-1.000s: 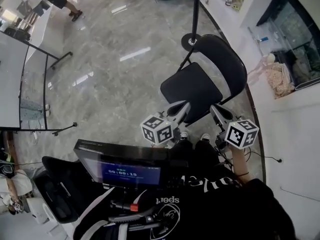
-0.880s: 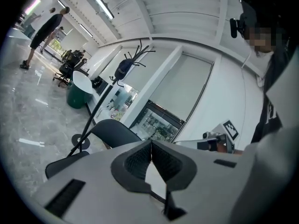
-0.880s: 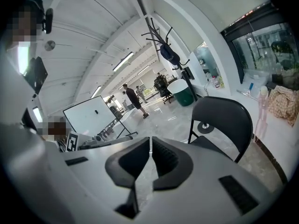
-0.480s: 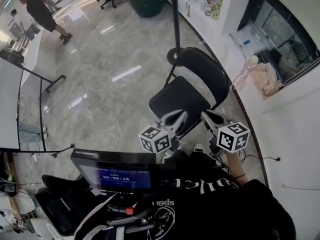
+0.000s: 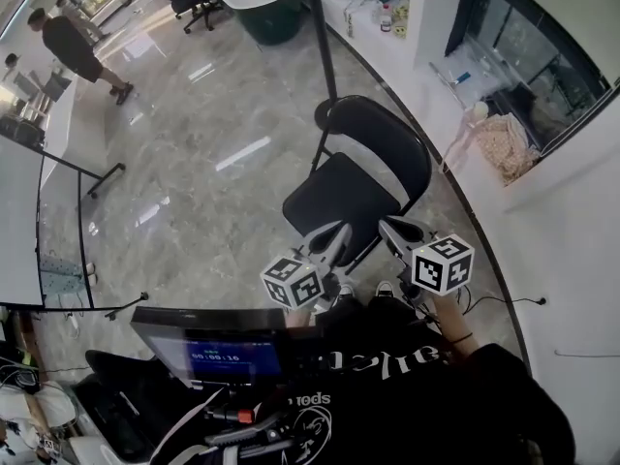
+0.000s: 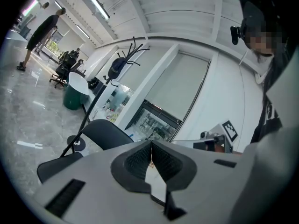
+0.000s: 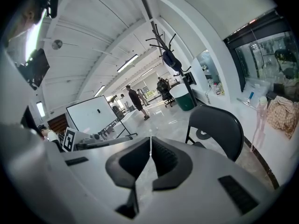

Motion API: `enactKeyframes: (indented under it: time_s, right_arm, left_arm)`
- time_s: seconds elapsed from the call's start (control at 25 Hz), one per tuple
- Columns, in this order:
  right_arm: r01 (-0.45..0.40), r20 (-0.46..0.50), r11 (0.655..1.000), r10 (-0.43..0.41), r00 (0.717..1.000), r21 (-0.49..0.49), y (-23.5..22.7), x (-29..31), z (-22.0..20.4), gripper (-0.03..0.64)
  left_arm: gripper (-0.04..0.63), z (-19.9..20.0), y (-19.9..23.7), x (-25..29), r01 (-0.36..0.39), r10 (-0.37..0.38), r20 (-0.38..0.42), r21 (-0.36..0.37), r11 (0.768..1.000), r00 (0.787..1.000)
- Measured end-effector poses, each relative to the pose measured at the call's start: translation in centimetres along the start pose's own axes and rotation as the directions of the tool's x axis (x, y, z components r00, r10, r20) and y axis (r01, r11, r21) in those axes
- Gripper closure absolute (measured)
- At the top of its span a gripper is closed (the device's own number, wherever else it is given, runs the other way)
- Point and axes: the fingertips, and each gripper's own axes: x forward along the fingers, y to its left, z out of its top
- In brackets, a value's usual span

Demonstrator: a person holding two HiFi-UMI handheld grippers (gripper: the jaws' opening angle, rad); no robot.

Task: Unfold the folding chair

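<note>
The black padded folding chair (image 5: 354, 187) is located, unfolded, just ahead of the left tool (image 5: 329, 239) and right tool (image 5: 397, 231), both closed and empty.

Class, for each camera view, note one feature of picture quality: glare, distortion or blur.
Head view: bright streaks of glare on the glossy floor; the base of the wall bows. Left gripper view: fisheye circle with black corners. Right gripper view: same dark rim; the chair looks fairly sharp.
</note>
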Motion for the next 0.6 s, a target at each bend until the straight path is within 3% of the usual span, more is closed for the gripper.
enactKeyframes:
  time_s: [0.6]
  right_arm:
    - [-0.001,-0.022,1.000,0.001,1.000,0.007,-0.77,-0.29,-0.82,0.592]
  left_arm:
    - [0.591,-0.79,0.26,0.08,-0.012,0.012,-0.003,-0.016,1.000,1.000]
